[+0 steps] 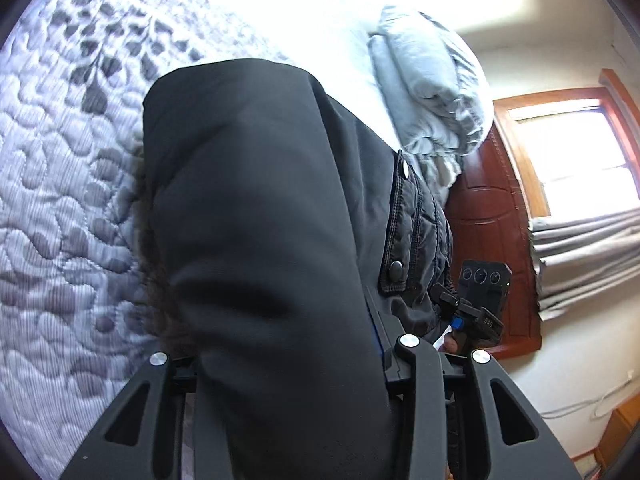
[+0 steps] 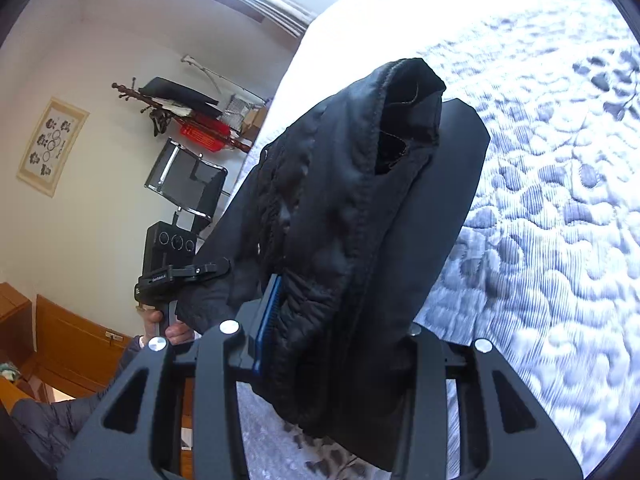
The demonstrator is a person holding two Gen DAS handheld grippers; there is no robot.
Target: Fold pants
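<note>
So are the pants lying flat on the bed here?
No: the black pants hang bunched in both tongs, lifted above the quilted bedspread.

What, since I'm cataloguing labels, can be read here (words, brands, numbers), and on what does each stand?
"DAS", faint and uncertain: white letters on the black clamp.
White print on the black mount: too small to read.
Wall poster: lettering too small to read.
Red crate: white print blurred, unreadable.
</note>
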